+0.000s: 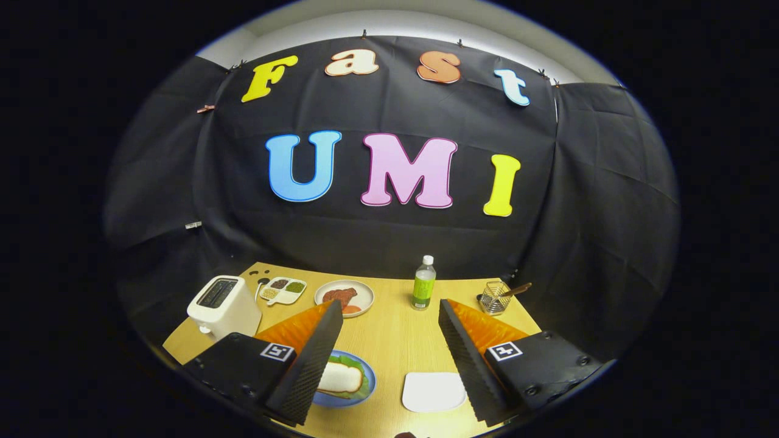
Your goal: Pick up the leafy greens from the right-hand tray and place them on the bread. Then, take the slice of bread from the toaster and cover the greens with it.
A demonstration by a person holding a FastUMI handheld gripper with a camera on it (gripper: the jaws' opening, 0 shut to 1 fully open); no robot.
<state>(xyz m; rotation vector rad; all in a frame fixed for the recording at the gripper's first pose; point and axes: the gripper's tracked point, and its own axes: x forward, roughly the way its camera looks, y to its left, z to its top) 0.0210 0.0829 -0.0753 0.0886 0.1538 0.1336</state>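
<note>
My gripper (390,304) is open, its fingers spread wide above the wooden table (389,340) with nothing between them. A blue plate (367,382) sits by the left finger (310,359), partly hidden behind it. On it a white bread slice (339,378) lies on top of leafy greens (356,365), whose green edge shows around the bread. A flat white tray (433,391) lies beside the right finger (468,359), showing a plain white surface. The white toaster (222,306) stands beyond the left finger at the table's far left; its slots look dark.
Beyond the fingers stand a plate of meat (344,297), a white compartment dish of seasonings (283,290), a green bottle (423,283) and a wire basket with a wooden-handled utensil (496,297). The black cloth wall rises right behind the table.
</note>
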